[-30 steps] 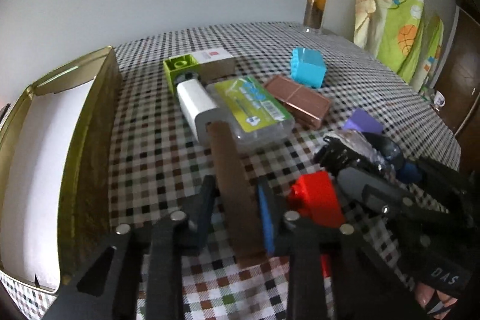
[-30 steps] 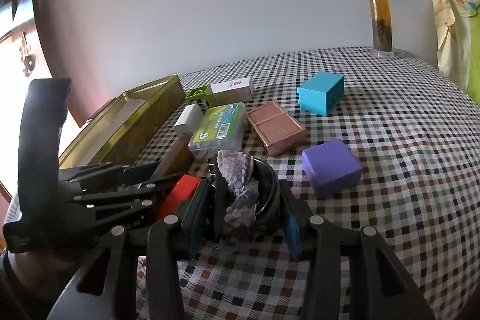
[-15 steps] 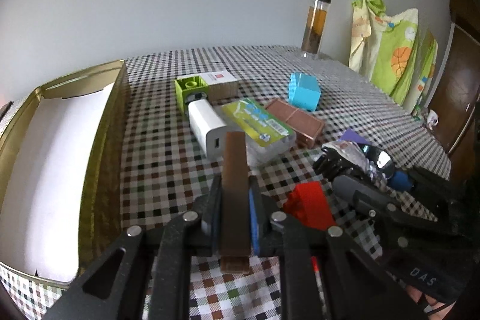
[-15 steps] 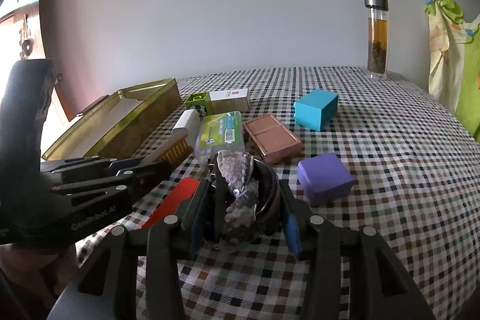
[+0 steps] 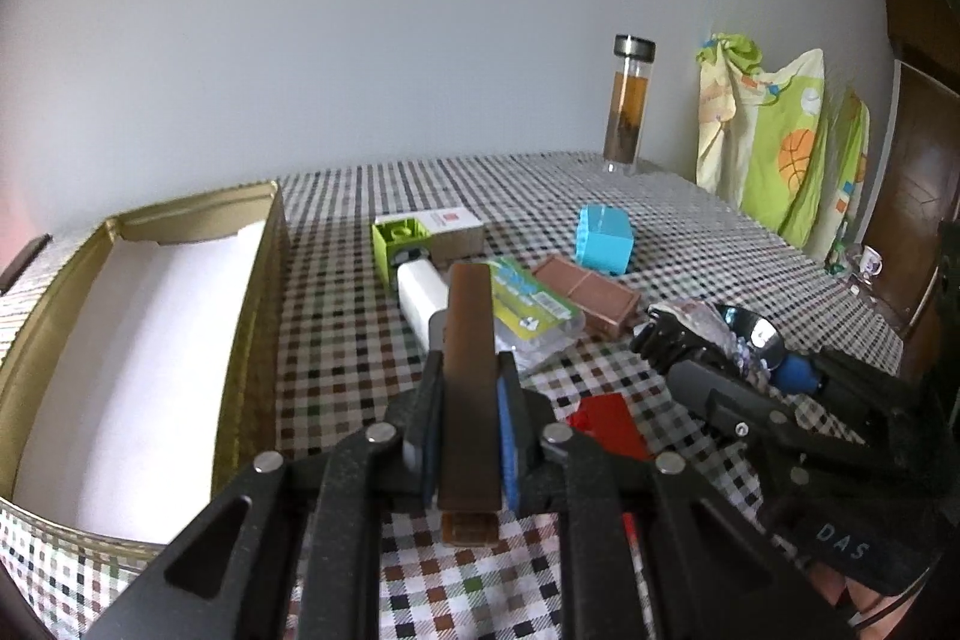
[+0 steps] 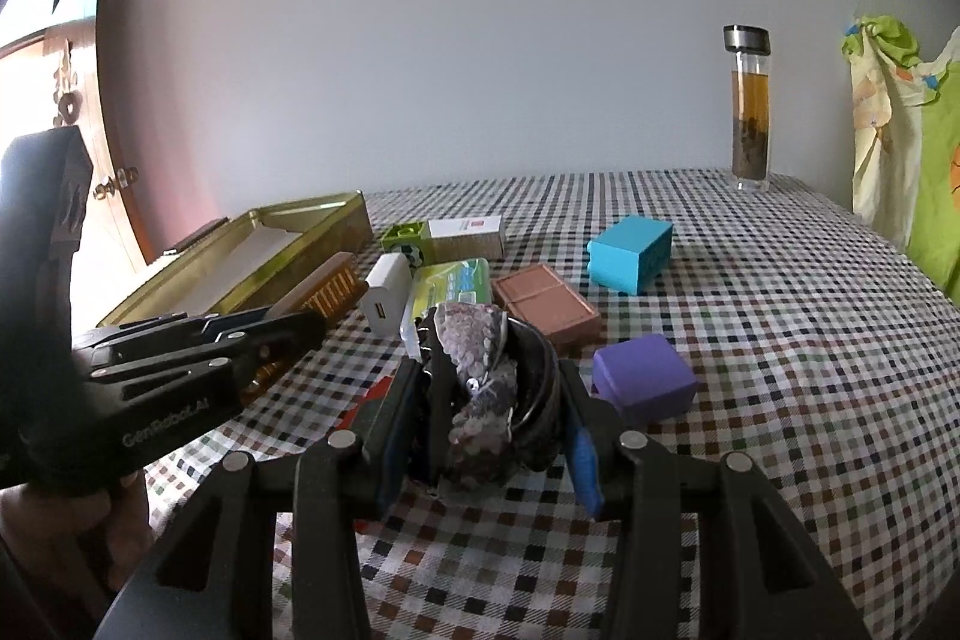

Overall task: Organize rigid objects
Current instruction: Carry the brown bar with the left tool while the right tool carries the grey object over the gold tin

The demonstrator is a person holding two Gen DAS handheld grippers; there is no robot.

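My left gripper (image 5: 470,379) is shut on a brown wooden brush (image 5: 470,364) and holds it above the checked table; the brush also shows in the right wrist view (image 6: 327,289), bristles down. My right gripper (image 6: 487,388) is shut on a dark round case with a scaly grey flap (image 6: 480,370); it also shows in the left wrist view (image 5: 714,340). A gold tin box (image 5: 252,328) with a white lining stands open at the left, also in the right wrist view (image 6: 282,250). A red block (image 5: 606,421) lies under the grippers.
On the table lie a white charger (image 6: 384,295), a green-labelled clear case (image 6: 450,283), a brown flat box (image 6: 546,301), a blue box (image 6: 630,253), a purple box (image 6: 645,376), a green brick with a white box (image 6: 444,238). A tea bottle (image 6: 749,112) stands far right.
My left gripper closed on the brush and lifted it off the table. My right gripper rose slightly with the case in it.
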